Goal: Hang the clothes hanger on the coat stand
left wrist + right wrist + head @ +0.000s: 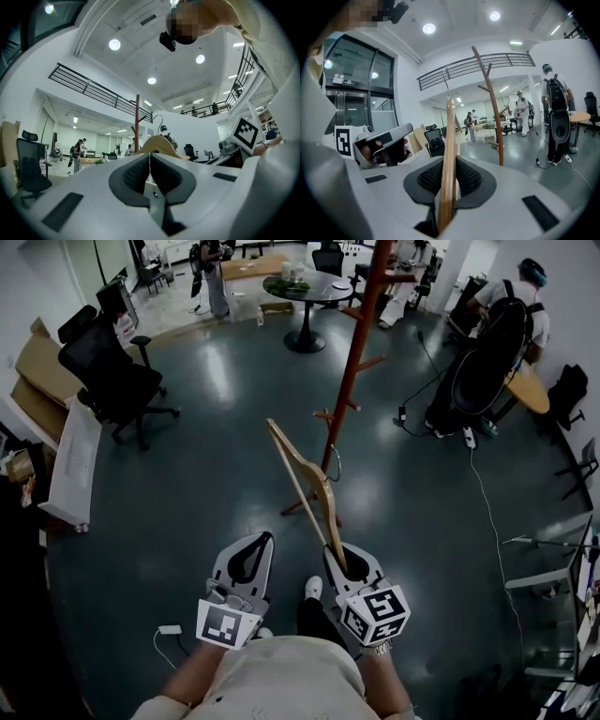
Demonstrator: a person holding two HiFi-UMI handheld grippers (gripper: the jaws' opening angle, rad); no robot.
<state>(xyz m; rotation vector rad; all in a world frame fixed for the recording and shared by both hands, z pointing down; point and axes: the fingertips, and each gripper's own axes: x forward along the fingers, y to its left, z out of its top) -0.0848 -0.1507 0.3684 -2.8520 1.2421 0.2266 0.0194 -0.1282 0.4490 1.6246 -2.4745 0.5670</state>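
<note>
**Hanger clamped in the right gripper, stand ahead**

Nearest, the right gripper (349, 562) is closed on one wooden end of the clothes hanger (302, 465). The hanger rises forward from the jaws, with its wire hook (335, 463) at the bend. The left gripper (253, 547) sits just beside it, jaws pressed together on nothing. Both forearms reach low and forward from the body, grippers pointing ahead.

Beyond them the coat stand (353, 352) stands on the open floor (216, 484), nearer than the round table (305, 287) by the floor's far edge (how much gap is left to the hook I can't judge).

This looks like the carry toward the stand. To do it well:
- Grip firmly so the wood doesn't pivot in the pads.
- Turn the hook's opening toward a peg (371, 362).
- Lift above the peg, then lower the hook on before releasing.
</note>
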